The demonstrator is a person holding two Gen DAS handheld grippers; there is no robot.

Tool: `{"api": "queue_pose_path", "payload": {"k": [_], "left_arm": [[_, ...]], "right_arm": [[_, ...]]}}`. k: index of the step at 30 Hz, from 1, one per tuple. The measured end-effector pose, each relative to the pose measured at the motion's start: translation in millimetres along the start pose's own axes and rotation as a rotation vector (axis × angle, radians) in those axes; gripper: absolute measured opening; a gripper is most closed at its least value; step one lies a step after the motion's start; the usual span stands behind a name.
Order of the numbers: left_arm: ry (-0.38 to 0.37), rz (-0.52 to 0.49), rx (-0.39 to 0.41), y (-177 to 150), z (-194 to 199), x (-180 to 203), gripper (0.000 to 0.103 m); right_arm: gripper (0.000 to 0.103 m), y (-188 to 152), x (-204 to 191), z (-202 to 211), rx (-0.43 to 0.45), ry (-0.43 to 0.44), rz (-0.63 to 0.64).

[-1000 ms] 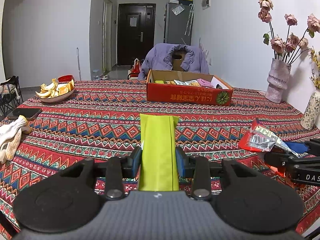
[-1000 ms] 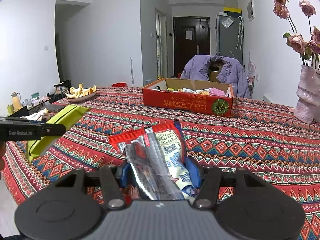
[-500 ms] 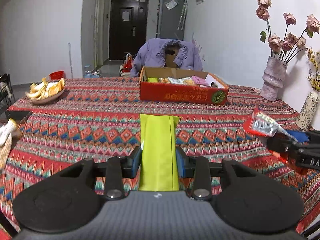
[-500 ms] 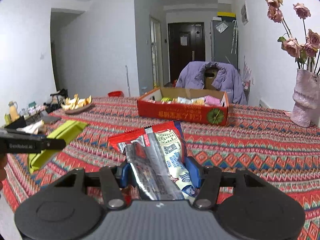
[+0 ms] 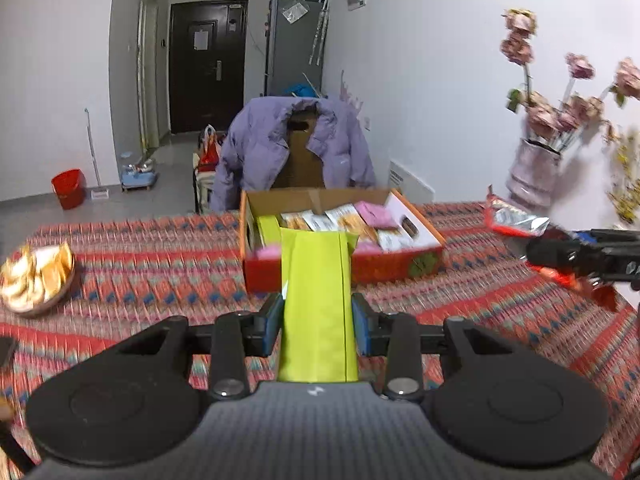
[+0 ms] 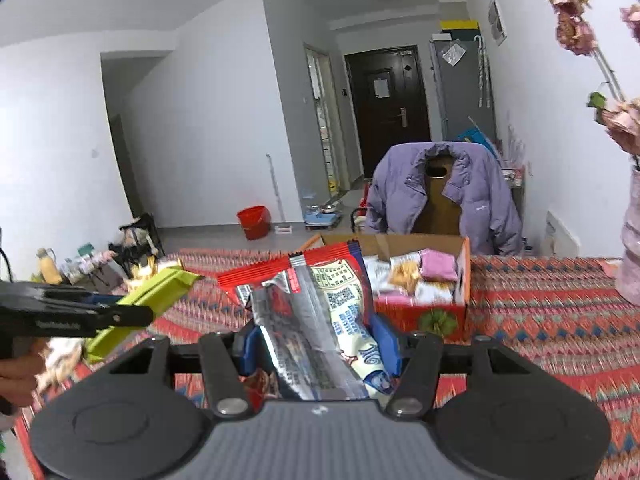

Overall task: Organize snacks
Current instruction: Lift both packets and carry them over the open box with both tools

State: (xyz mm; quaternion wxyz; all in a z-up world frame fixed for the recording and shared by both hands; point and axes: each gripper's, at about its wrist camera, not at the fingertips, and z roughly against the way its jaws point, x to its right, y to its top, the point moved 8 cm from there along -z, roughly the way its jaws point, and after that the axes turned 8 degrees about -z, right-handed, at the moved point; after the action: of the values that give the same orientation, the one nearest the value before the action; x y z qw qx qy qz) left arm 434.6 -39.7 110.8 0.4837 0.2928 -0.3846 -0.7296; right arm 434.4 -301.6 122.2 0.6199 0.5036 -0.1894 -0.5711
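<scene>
The left tongs (image 5: 318,320) clamp a flat lime-green snack packet (image 5: 318,304); beyond their tips sits the open red cardboard box (image 5: 400,266) on the patterned table (image 5: 160,264). The right tongs (image 6: 316,344) pinch a crinkled red-and-silver foil snack bag (image 6: 308,312), box just right ahead.

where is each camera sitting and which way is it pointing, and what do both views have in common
Left wrist: sits on the left gripper, looking forward and slightly down along its fingers, shut on the green packet, toward the red box; the right gripper shows at the right edge.
Right wrist: sits on the right gripper, shut on the red and silver packet, facing the same box; the left gripper and a hand show at the left edge.
Shared: box, patterned tablecloth, purple jacket, dark door, both packets.
</scene>
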Motion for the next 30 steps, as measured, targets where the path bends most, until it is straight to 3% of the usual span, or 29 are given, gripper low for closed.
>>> {"api": "queue_pose_path", "payload": {"k": [7, 11, 16, 21, 23, 24, 26, 28, 30], "left_arm": [[0.021, -0.015, -0.037, 69.0, -93.7, -25.3, 0.037], [0.021, -0.003, -0.086, 95.2, -165.1, -30.6, 0.037], [0.048, 0.025, -0.173, 107.7, -262.5, -35.1, 0.038], [0.077, 0.095, -0.256, 93.4, -330.4, -45.1, 0.038], [0.071, 0.133, -0.274, 84.2, -349.9, -48.1, 0.044], [0.062, 0.135, -0.276, 80.6, -357.1, -47.5, 0.056], [0.073, 0.114, -0.278, 74.0, -365.7, -47.6, 0.062], [0.068, 0.072, -0.268, 70.9, -367.5, -44.3, 0.07], [0.075, 0.04, -0.254, 69.4, -367.4, -42.7, 0.072]], "right_arm": [[0.056, 76.3, 48.6, -93.0, -0.035, -0.015, -0.114], [0.056, 95.3, 73.1, -166.7, -0.078, -0.063, -0.158], [0.056, 87.4, 107.6, -267.2, -0.147, -0.166, -0.227], [0.056, 68.4, 125.7, -341.4, -0.197, -0.215, -0.263], [0.058, 62.0, 131.6, -362.9, -0.196, -0.241, -0.287], [0.058, 58.6, 133.5, -374.1, -0.204, -0.248, -0.294], [0.058, 50.8, 138.7, -391.0, -0.214, -0.278, -0.314], [0.076, 45.8, 140.7, -400.0, -0.217, -0.275, -0.337], [0.076, 43.2, 140.8, -403.3, -0.214, -0.274, -0.338]]}}
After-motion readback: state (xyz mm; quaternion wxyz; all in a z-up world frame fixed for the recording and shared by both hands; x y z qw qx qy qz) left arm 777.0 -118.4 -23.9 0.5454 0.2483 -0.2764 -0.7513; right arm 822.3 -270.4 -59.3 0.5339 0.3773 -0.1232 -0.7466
